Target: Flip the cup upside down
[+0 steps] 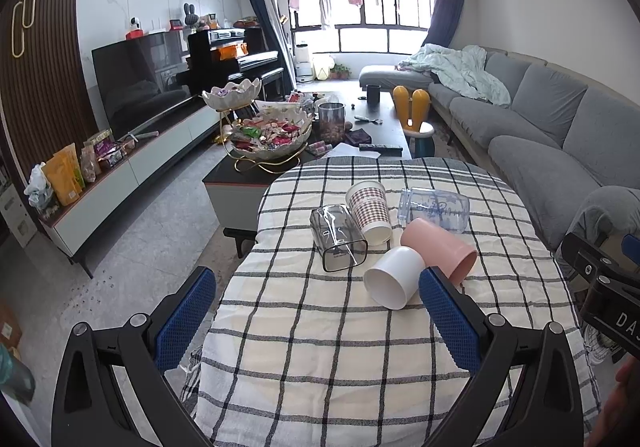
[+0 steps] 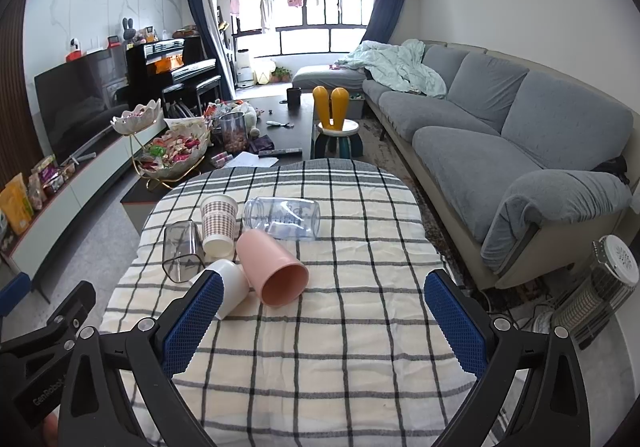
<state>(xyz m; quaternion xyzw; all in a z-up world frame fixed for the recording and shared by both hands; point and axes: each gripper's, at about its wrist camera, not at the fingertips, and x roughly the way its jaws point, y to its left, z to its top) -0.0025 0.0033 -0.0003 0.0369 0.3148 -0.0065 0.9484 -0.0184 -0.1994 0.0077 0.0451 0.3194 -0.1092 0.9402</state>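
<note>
Surface: black-and-white checked cloth over table | cups: five, apparently all tipped over | room: grey fabric sofa | left gripper, right gripper: both spread wide, empty

Legible text is limited to two markings on the gripper bodies. In the left wrist view, the right gripper housing at the frame's right edge bears white letters "DA", cut off by the frame. In the right wrist view, the left gripper housing bears "GenRobot". Blue printing on the clear bottle is unreadable.
</note>
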